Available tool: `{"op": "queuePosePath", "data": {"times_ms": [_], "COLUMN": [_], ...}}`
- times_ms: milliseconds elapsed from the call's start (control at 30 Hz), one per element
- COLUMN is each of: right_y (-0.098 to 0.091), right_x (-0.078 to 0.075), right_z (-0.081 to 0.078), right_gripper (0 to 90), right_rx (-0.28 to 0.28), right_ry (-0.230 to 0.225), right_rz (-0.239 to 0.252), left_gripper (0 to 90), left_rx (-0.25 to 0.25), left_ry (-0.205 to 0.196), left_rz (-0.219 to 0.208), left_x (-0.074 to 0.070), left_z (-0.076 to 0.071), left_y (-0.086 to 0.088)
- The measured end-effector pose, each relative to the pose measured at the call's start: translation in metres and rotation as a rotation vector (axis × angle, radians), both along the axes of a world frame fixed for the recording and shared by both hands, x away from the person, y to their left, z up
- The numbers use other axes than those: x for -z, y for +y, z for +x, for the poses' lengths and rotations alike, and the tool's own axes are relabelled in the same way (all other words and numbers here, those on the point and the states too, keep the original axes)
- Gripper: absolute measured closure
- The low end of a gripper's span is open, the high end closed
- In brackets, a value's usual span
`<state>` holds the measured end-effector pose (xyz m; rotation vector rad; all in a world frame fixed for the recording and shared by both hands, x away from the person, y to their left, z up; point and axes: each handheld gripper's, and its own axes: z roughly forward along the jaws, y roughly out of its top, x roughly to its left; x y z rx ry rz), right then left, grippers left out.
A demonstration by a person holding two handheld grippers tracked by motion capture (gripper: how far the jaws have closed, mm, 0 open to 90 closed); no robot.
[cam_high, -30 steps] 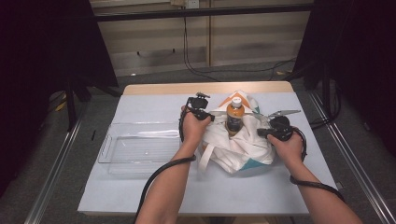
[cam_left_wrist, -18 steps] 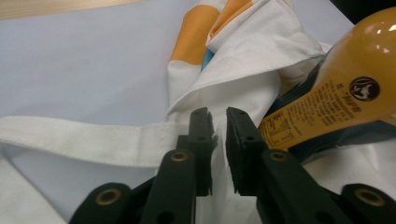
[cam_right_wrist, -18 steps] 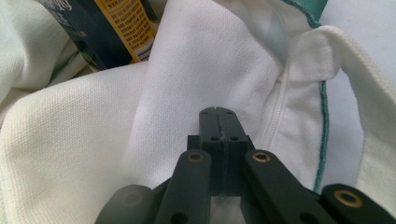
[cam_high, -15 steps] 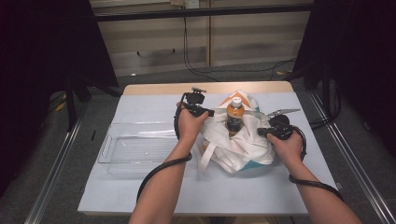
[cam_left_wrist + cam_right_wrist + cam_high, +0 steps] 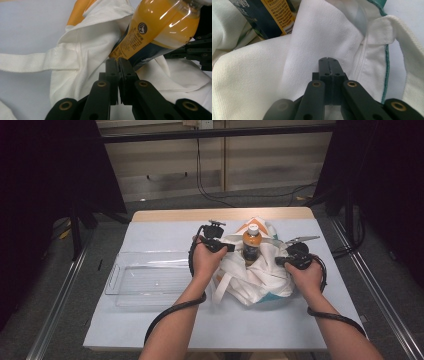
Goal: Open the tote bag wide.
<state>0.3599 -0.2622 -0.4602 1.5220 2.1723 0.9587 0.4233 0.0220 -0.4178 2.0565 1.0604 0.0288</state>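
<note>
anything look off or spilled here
Nothing spilled. The bottle stands capped in the crumpled white bag, whose straps trail loose on the table. Both claws, left and right, are shut at the bag.

A white cloth bag (image 5: 255, 277) sits crumpled on the desk (image 5: 165, 320), straps loose, with teal trim and an orange patch at the back. A bottle (image 5: 251, 244) of orange drink, white cap, dark label, stands upright in the bag's open mouth, cloth bunched around its base.
</note>
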Motion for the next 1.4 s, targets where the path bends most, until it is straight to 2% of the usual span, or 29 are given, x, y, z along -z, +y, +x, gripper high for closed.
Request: {"op": "queuePosePath", "data": {"times_ms": [133,200,233,333,533,667,700,733,800,833,933,1067,1100,1300,1333,1400], "right_y": [0.0,0.0,0.0,-0.001,0.0,0.0,0.0,0.0,0.0,0.0,0.0,0.0,0.0,0.0,0.0,0.0], "right_x": [0.001,0.001,0.001,0.001,0.001,0.002,0.002,0.002,0.002,0.002,0.002,0.002,0.002,0.0,0.0,-0.001], "right_z": [0.0,0.001,0.001,0.001,0.001,0.001,0.001,0.001,0.001,0.001,0.001,0.001,0.001,0.001,0.001,0.001], "right_gripper": [90.0,90.0,90.0,90.0,90.0,90.0,90.0,90.0,90.0,90.0,90.0,90.0,90.0,90.0,90.0,90.0], "right_rx": [-0.002,-0.004,-0.003,-0.003,0.001,0.0,0.0,0.002,0.001,0.002,0.002,0.002,0.002,0.014,0.011,0.011], "right_ry": [-0.004,-0.003,-0.002,-0.001,0.0,-0.002,-0.002,-0.003,-0.002,-0.002,-0.003,-0.003,-0.003,-0.004,-0.009,-0.008], "right_rz": [0.001,0.003,0.009,0.01,0.007,0.01,0.011,0.012,0.012,0.013,0.012,0.013,0.014,0.017,0.016,0.015], "left_gripper": [88.2,89.8,90.0,90.0,90.0,90.0,90.0,90.0,90.0,90.0,90.0,90.0,90.0,89.7,88.9,87.7], "left_rx": [-0.015,-0.022,-0.03,-0.026,-0.024,-0.042,-0.037,-0.049,-0.046,-0.069,-0.056,-0.073,-0.064,-0.078,-0.067,-0.073], "left_ry": [0.011,0.02,0.029,0.042,0.061,0.075,0.069,0.07,0.072,0.072,0.075,0.071,0.064,0.065,0.062,0.064], "left_rz": [0.012,0.051,0.037,0.033,0.066,0.072,0.09,0.083,0.095,0.082,0.102,0.094,0.108,0.095,0.102,0.087], "left_x": [0.006,0.009,0.012,0.015,0.025,0.033,0.035,0.036,0.04,0.042,0.045,0.05,0.05,0.048,0.047,0.044], "left_z": [-0.001,0.0,0.0,0.001,0.001,0.0,0.0,-0.001,-0.001,-0.002,-0.002,-0.003,-0.004,-0.005,-0.005,-0.005], "left_y": [0.003,0.004,0.005,0.007,0.008,0.007,0.008,0.007,0.008,0.006,0.006,0.006,0.006,0.007,0.007,0.007]}}
